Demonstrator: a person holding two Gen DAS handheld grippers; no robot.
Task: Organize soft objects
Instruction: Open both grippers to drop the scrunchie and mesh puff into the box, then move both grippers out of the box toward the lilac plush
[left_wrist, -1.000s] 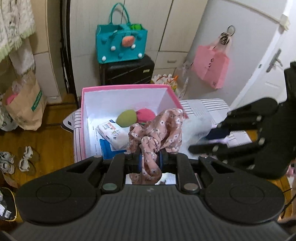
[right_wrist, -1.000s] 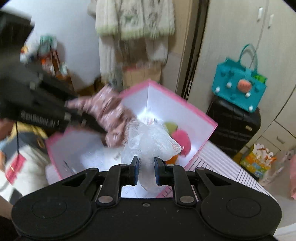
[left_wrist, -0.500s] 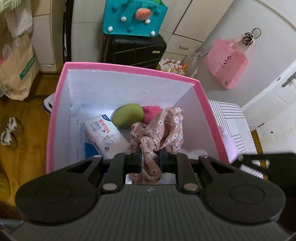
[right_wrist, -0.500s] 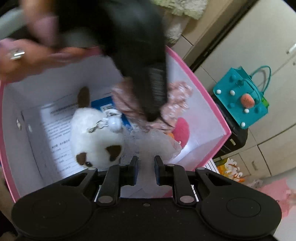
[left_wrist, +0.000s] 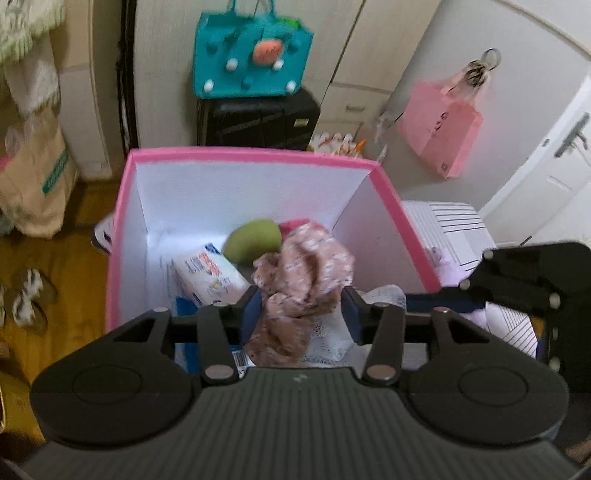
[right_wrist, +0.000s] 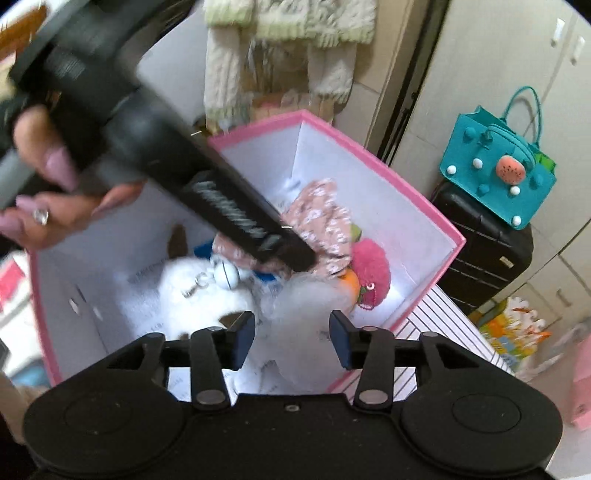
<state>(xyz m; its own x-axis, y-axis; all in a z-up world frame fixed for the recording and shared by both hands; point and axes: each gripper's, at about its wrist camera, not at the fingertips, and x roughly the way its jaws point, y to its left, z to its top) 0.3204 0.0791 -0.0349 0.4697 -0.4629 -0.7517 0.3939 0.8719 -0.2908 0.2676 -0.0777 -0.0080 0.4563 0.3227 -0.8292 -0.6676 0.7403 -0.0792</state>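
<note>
Even indoor light, fairly bright — white box (left_wrist: 236, 192) walls glare, floor blown out. Fisheye bends edges, corners dark. Right view: left gripper (right_wrist: 295, 254) and hand (right_wrist: 55, 192) motion-blurred — cloth (left_wrist: 303, 280) soft.

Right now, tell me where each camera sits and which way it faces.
Left wrist: on the left gripper, looking down into the pink box; its jaws are opening around the floral cloth.
Right wrist: on the right gripper, looking down into that box; jaws opening around the white lace cloth; a hand shows.
Shared: box, floral cloth, teal bag.
</note>
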